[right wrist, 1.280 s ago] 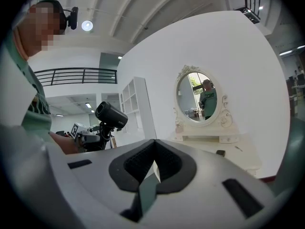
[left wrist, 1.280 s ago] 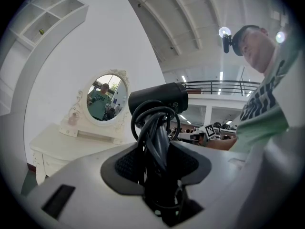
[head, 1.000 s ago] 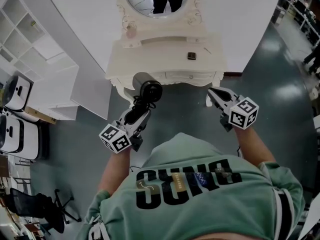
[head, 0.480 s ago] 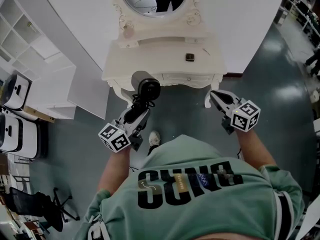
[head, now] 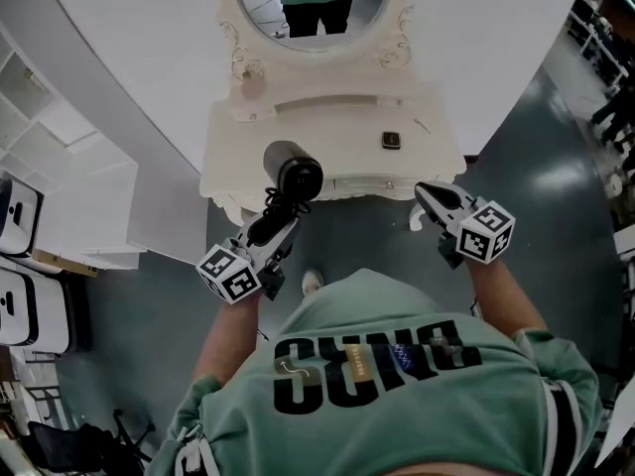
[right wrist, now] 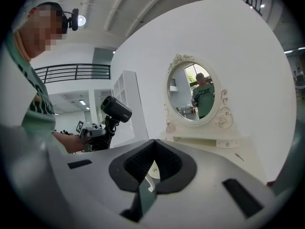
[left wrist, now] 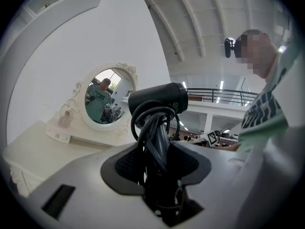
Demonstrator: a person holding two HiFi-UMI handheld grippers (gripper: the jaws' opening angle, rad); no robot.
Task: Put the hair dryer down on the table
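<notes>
A: Setting?
B: White-walled room with grey-green floor [head: 139, 305]. Cream dressing table [head: 337, 137] with oval mirror [head: 313, 3] against the wall; small dark object [head: 391, 140] lying on the tabletop.

A: Left gripper [head: 279, 218]?
B: Jaws partway apart, clamped on the handle of the hair dryer [head: 294, 172]. Pads pressed against the handle and its wound cord from both sides.

A: Right gripper [head: 425, 190]?
B: Jaws closed together, nothing between them. Held off the table's front right corner, touching nothing.

A: Look and place of the dryer?
B: Black, with a short thick barrel on top and the handle below, cord looped round the handle. Carried in the air, barrel over the front part of the tabletop in the head view. Not set down.

A: Against a second ago?
B: Same grip on the left, same closed jaws on the right. Table larger and lower in the head view, nearer both grippers. Barrel then at the front edge, now further over the top. Shoe [head: 312, 283] newly visible on the floor between the grippers.
</notes>
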